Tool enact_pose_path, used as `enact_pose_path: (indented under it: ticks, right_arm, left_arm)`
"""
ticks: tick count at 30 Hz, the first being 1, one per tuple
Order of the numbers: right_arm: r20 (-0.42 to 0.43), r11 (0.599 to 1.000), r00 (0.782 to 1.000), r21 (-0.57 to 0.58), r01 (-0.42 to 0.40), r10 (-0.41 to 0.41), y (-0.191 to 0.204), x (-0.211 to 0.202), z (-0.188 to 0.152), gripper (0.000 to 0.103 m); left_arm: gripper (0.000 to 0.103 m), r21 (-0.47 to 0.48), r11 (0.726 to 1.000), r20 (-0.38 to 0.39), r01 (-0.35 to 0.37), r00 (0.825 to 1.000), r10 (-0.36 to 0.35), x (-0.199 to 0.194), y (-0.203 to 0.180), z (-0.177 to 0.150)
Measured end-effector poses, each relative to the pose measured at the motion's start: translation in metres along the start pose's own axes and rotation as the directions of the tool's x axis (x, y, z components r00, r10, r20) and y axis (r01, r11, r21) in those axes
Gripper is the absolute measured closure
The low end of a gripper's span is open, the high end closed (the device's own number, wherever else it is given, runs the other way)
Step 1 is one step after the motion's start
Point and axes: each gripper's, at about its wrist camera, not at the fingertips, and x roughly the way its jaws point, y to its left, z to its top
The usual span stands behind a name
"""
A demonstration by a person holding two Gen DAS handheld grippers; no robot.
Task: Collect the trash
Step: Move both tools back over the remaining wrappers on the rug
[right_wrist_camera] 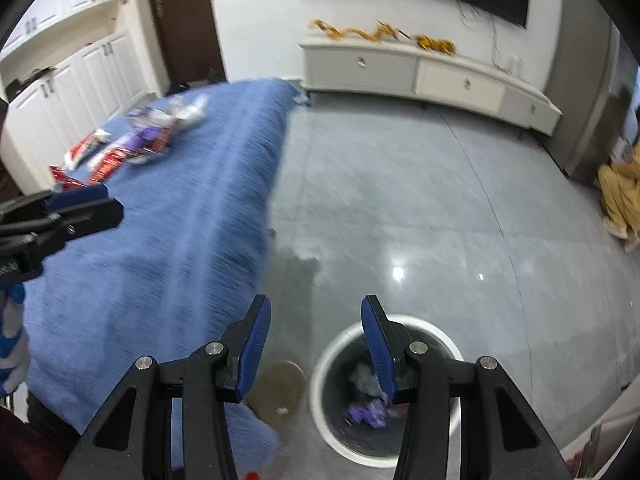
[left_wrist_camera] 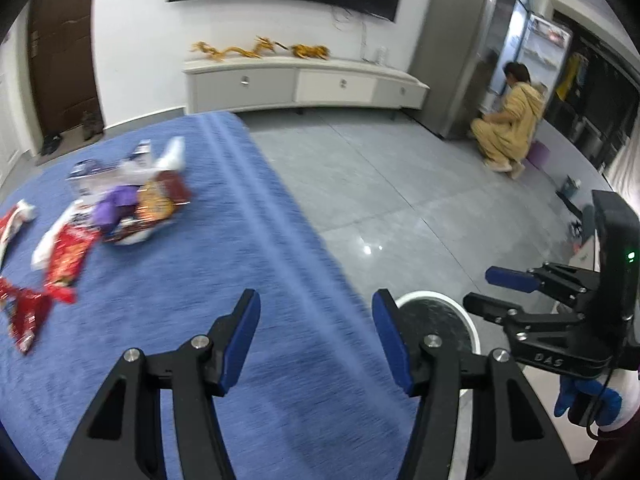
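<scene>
Snack wrappers lie on the blue cloth table: a mixed pile of purple, orange and white packets, and red wrappers at the left. The pile also shows in the right wrist view. A white-rimmed trash bin stands on the floor beside the table, with purple wrappers inside. My left gripper is open and empty above the table's edge. My right gripper is open and empty above the bin; it also shows in the left wrist view.
Grey tiled floor stretches to a white TV cabinet under a wall TV. A person in yellow crouches by a fridge at the far right. White cupboards and a brown door stand at the left.
</scene>
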Motion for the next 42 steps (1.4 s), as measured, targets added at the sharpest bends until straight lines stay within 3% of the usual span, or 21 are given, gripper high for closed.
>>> enact_pose_path:
  ticks: [9,17,22,31,42]
  right_arm:
    - [0.066,0.993,0.995,-0.095,-0.063,0.069,0.082,-0.012,0.033,0.055]
    - [0.036,0.986,0.992,-0.124,-0.116,0.121,0.140,0.004,0.038,0.055]
    - [0.015,0.981,0.992,-0.148,-0.124,0.128,0.168,0.012,0.040,0.054]
    - [0.023,0.972,0.990,-0.196,-0.131,0.138,0.200,0.012,0.044,0.046]
    - [0.074,0.977,0.990,-0.189,-0.101,0.117,0.203,0.005,0.046,0.033]
  left_arm:
    - [0.047,-0.095,0.990,0.101,-0.109,0.988,0.118,-0.061,0.077,-0.021]
    - [0.046,-0.155,0.962,0.134,-0.226,0.960,0.247,-0.096,0.130,-0.047]
    - [0.046,-0.202,0.943,0.142,-0.264,0.945,0.295,-0.110,0.156,-0.061]
    - [0.046,-0.250,0.923,0.155,-0.293,0.929,0.337,-0.122,0.174,-0.075]
    - [0.046,-0.259,0.912,0.169,-0.317,0.915,0.366,-0.124,0.178,-0.081]
